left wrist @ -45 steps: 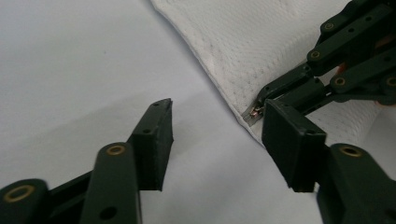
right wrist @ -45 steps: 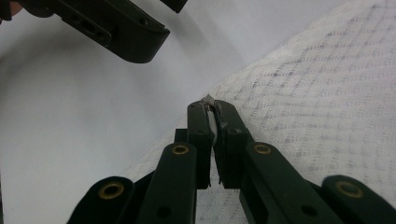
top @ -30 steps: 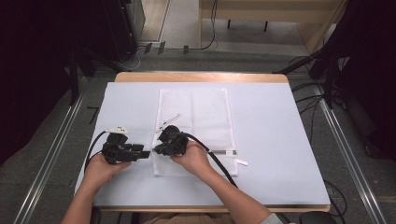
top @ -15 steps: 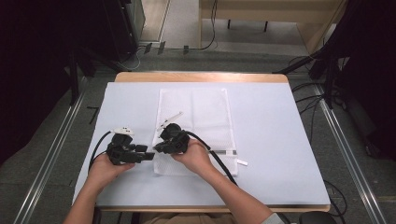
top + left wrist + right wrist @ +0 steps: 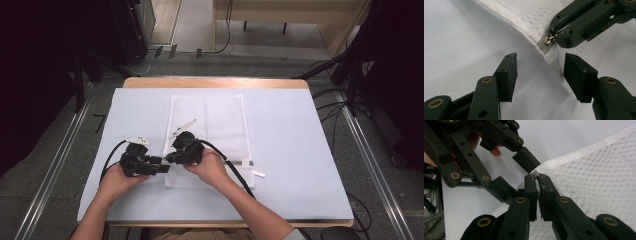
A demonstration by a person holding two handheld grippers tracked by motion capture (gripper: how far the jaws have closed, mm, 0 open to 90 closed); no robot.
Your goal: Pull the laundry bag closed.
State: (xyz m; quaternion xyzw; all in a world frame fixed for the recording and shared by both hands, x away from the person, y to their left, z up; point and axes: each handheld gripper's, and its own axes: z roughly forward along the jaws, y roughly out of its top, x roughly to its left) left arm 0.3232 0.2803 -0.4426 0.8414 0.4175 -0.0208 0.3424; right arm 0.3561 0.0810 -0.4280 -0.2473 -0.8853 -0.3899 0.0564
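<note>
The white mesh laundry bag (image 5: 210,135) lies flat on the bench (image 5: 300,150), its near left corner lifted. The right gripper (image 5: 170,159) is clenched on what looks like the metal zipper pull (image 5: 548,40) there. The left gripper (image 5: 540,71) has just been opening; its jaws straddle the bag's edge without pressing it.

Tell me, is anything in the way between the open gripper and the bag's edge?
Nothing visible. The left gripper has open jaws, just widened, with the edge of the mesh bag right ahead in the gap. The right gripper pinches the zipper pull just beyond.
</note>
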